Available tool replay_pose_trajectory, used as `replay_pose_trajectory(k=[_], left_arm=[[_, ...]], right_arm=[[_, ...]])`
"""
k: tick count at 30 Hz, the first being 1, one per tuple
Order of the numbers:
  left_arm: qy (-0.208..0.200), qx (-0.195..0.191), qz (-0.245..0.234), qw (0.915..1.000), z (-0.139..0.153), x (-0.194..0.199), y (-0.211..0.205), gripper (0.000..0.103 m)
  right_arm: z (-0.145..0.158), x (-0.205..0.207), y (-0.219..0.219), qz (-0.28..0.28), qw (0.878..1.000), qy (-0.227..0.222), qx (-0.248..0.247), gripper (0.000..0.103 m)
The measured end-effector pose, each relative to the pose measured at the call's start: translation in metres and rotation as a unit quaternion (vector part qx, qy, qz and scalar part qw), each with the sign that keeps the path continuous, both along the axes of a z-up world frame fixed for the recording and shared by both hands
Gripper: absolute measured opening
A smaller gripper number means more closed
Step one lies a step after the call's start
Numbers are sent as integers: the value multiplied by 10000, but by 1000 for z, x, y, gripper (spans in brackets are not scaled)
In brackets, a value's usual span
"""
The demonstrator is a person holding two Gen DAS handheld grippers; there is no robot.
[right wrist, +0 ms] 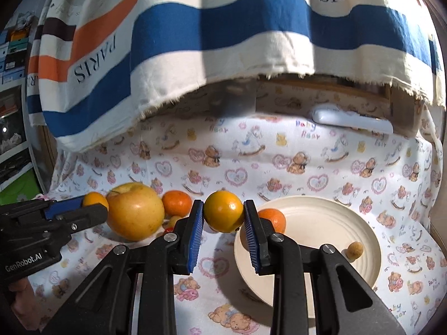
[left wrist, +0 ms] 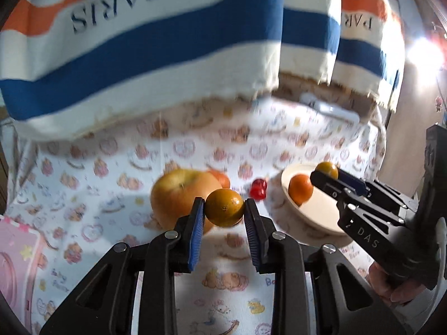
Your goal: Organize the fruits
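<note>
My left gripper (left wrist: 225, 209) is shut on a small yellow-orange mandarin (left wrist: 225, 208), held above the cloth in front of a large yellow-red apple (left wrist: 176, 195). My right gripper (right wrist: 223, 216) is shut on a second mandarin (right wrist: 223, 214), just left of a cream bowl (right wrist: 335, 212). In the bowl lie an orange mandarin (right wrist: 275, 219) and a small brown fruit (right wrist: 354, 249). Another mandarin (right wrist: 177, 202) sits behind the apple (right wrist: 135, 212). A small red fruit (left wrist: 258, 188) lies between apple and bowl (left wrist: 315, 217). Each view shows the other gripper from the side.
A teddy-bear print cloth (right wrist: 279, 162) covers the table. A striped PARIS cloth (right wrist: 195, 28) hangs over the back, with a white flat object (right wrist: 352, 120) below it. A pink mat (left wrist: 16, 251) lies at the left. Shelves (right wrist: 14, 111) stand far left.
</note>
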State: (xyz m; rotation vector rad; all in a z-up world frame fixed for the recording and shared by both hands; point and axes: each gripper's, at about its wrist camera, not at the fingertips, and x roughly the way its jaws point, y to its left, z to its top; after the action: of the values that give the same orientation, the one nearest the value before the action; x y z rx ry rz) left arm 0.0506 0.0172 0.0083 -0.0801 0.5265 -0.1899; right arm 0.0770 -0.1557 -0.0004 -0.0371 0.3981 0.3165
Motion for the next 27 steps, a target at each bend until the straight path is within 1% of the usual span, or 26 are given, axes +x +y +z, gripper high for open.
replay_pose_trajectory(k=[6,13,15,17,18,20,23,27], left_arm=[[-534,125,62,9985,17,-16,-2,27],[-1072,186,228,9938,28,-33,-3,27],[-1130,142,226,9932,33,-36,-2,27],[-1161,85,208,9930,39,-38,-3,27],[-1197,82,175,9926,44,-39,-5,27],[-1327,72,153,9910,53,-44,-10,27],[-1459,88,12,9893,67,-50,-21,27],[-1508,68,-229,9883,79,-49,-42,27]], right_arm=[[16,-12,-4,32,9996,-255,88,30],[28,-20,-10,9,9988,-466,143,30],[34,-23,-14,4,9983,-539,202,30],[44,-29,-18,-77,9972,-725,180,30],[50,-35,-23,-137,9961,-845,200,30],[59,-43,-33,-165,9952,-937,239,30],[72,-58,-50,-305,9925,-1168,179,30],[79,-70,-72,-518,9886,-1399,183,30]])
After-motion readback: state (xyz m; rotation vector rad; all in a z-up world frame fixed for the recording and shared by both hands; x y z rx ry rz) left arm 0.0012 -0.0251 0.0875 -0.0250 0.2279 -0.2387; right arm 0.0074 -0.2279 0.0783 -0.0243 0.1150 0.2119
